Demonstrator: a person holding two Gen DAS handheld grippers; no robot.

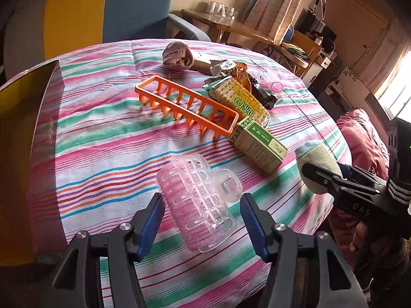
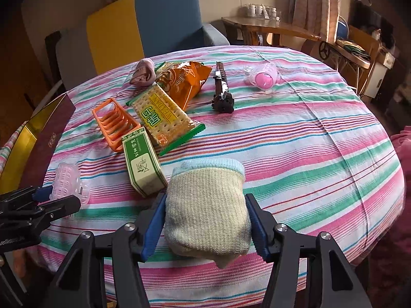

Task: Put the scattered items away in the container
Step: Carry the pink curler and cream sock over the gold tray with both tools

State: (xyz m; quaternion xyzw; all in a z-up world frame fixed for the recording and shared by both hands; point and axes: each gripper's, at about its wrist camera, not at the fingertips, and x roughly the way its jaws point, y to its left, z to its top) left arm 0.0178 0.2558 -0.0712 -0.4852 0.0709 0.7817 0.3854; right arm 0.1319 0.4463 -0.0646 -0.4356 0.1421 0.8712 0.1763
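The left hand-held gripper [image 1: 203, 220] is closing its blue pads on a clear pink hair clip [image 1: 199, 204], holding it just above the striped surface [image 1: 102, 154]. The right hand-held gripper [image 2: 205, 227] is squeezing a cream sock [image 2: 208, 210] with a pale blue cuff between its pads, also over the near edge of the surface. Just beyond the sock, a green box [image 2: 143, 164] is lying flat, touching an orange rack [image 2: 115, 125] on its left and overlapping the end of a cracker pack [image 2: 164, 115]. Behind the crackers, an orange snack bag [image 2: 185, 79] is resting beside a rolled pink sock [image 2: 144, 73]. A black strip-like item [image 2: 222, 88] is lying apart to the right, and a pink roller in clear wrap [image 2: 263, 77] is sitting farther right. The container, a dark box with gold lining [image 2: 38, 138], is standing open at the left edge.
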